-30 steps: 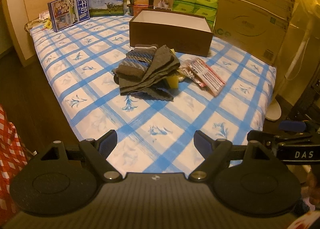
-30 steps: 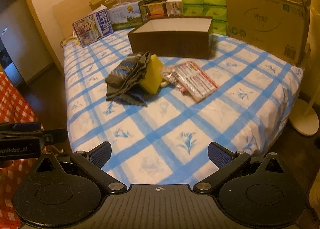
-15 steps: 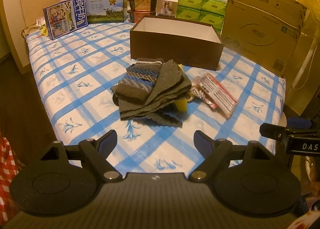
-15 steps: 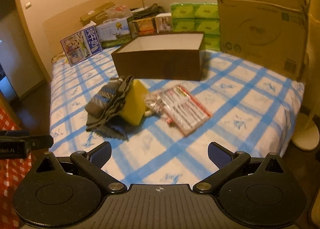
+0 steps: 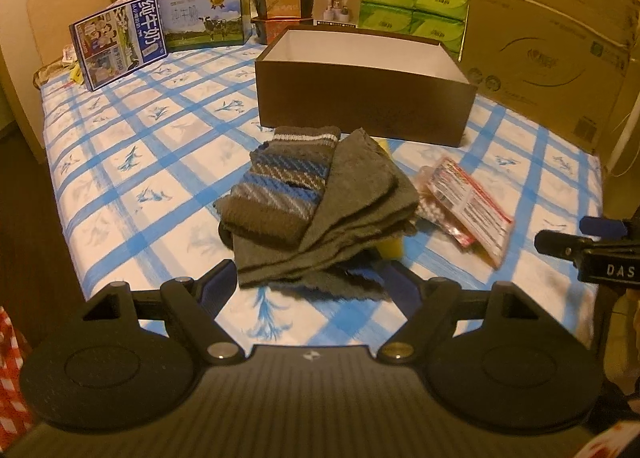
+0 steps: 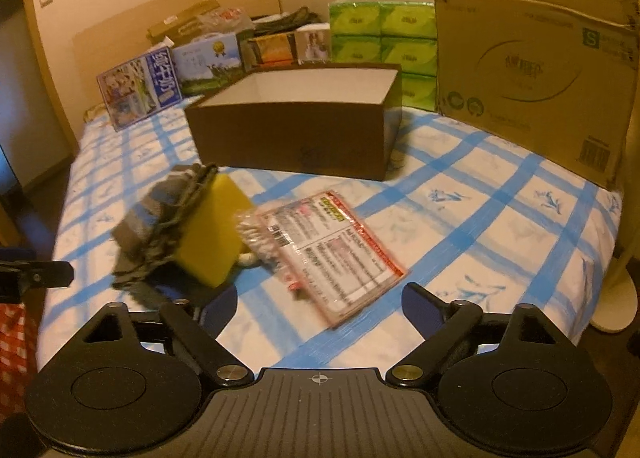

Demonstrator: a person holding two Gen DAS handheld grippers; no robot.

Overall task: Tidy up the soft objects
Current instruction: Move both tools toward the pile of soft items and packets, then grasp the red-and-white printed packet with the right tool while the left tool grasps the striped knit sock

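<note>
One brown box [image 5: 362, 97], two folded cloths [image 5: 320, 209], one yellow sponge [image 6: 210, 234], one plastic packet [image 6: 332, 254], six green tissue packs [image 6: 382, 41].

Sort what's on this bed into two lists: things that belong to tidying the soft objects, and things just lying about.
Job:
striped towel
grey cloth
yellow sponge
open brown box

Lying about:
plastic packet
milk cartons
green tissue packs
big cardboard box
</note>
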